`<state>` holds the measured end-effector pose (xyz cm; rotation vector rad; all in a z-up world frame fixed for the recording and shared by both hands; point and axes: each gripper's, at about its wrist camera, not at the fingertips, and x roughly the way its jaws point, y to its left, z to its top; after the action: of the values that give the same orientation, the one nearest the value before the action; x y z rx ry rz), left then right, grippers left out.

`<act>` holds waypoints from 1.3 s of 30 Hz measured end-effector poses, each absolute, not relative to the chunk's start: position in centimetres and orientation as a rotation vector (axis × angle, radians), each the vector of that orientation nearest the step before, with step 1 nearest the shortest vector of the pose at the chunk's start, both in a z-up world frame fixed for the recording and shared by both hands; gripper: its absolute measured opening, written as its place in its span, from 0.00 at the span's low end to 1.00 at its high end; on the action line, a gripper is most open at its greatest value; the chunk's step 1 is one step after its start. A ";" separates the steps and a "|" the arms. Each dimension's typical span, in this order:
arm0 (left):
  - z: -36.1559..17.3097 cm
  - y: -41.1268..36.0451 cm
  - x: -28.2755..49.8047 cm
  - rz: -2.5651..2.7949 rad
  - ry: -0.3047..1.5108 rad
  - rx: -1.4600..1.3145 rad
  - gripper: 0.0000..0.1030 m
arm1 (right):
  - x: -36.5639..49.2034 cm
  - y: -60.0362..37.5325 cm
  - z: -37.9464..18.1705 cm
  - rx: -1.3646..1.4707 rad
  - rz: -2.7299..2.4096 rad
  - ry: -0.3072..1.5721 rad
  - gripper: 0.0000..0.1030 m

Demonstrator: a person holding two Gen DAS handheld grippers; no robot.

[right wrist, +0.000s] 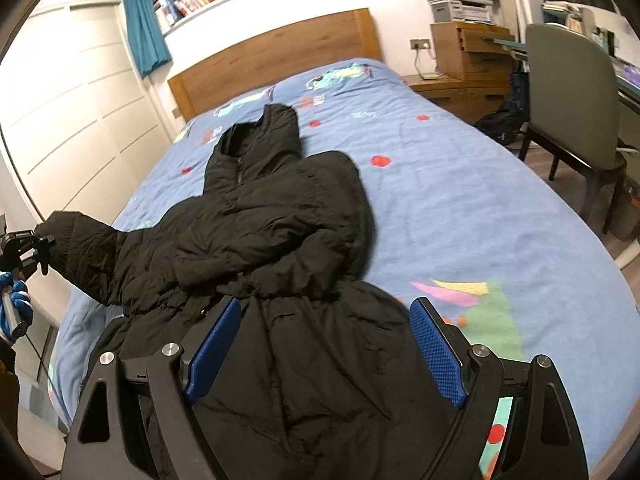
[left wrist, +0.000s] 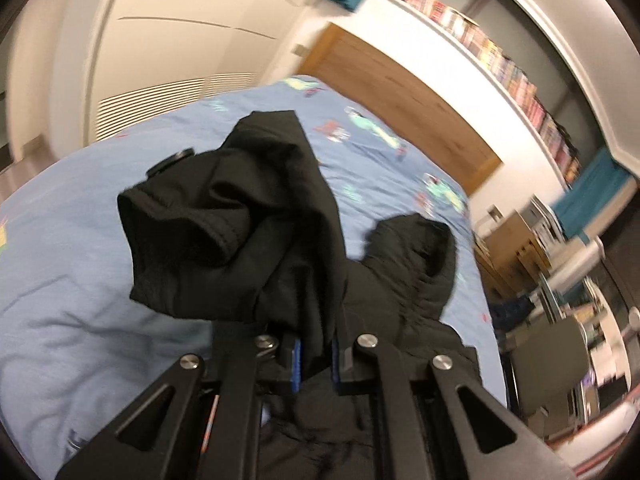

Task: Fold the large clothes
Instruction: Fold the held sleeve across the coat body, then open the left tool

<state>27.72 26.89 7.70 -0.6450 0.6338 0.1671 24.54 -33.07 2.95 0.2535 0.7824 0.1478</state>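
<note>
One black coat (right wrist: 256,216), no legible label.

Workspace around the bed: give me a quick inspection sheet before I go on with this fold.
Surface: bed with blue patterned cover, rumpled near the left edge.
Job's things: black padded coat lying spread on the cover, hood towards the wooden headboard; sleeve lifted off the bed.
Clutter: nothing seen on the cover besides the coat.
Grippers: left gripper shut on the sleeve; right gripper open above the coat's lower part.
Cables: thin cable hanging below the left gripper.
Surroundings: chair, bedside drawers, bookshelf, wardrobe.
</note>
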 end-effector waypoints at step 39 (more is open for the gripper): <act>-1.0 -7.7 33.8 -0.202 1.003 -0.268 0.43 | 20.8 -42.8 0.3 0.370 0.049 0.785 0.83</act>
<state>33.77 -7.71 -0.96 -0.2683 1.0034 -0.2023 20.85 -42.80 0.35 0.3700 0.7845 0.0485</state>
